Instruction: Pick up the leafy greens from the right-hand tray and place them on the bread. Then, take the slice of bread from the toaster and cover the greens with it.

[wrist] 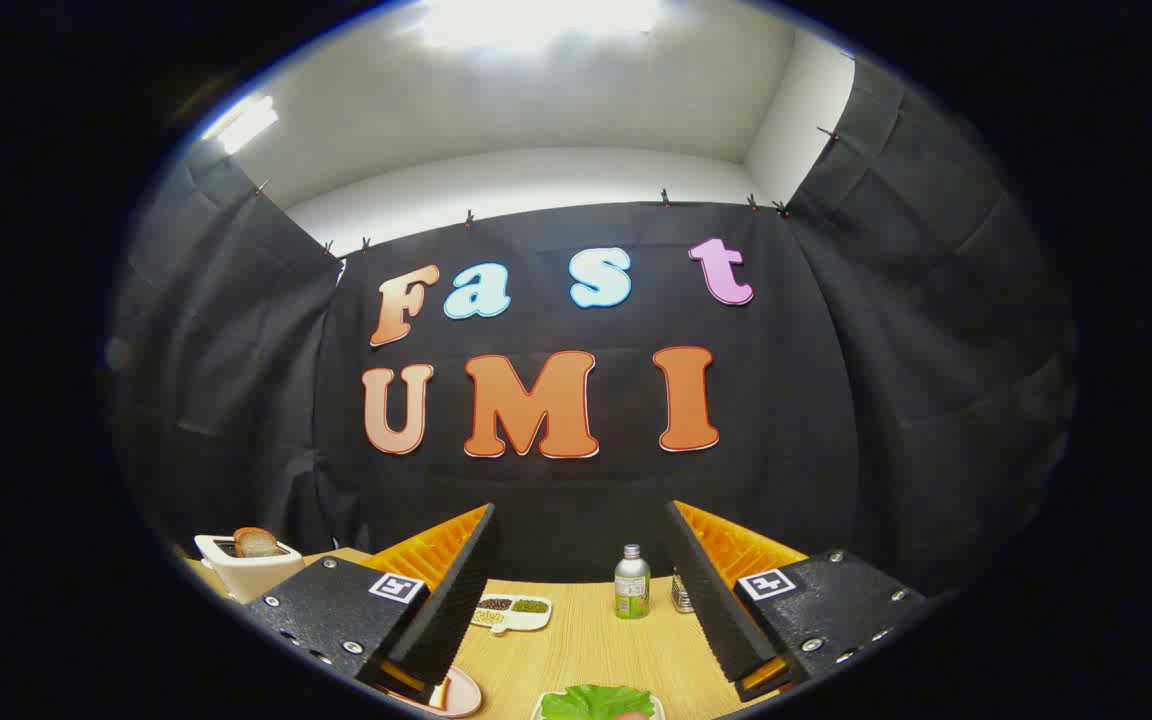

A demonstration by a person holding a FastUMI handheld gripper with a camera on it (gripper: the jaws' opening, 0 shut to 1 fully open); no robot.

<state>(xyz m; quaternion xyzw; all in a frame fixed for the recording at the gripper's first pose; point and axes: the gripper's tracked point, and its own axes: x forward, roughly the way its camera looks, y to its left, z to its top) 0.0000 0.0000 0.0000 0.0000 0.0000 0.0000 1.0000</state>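
Opening step: fingers [576, 600] held wide apart and empty above the leafy greens [596, 702] lying between them; next they must descend and close on the leaves.

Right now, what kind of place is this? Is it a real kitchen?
Probably not a real kitchen: it looks like a staged booth, with black cloth walls around a wooden table. On it sit a toaster holding bread and a tray of leafy greens. The tool hangs open above them.
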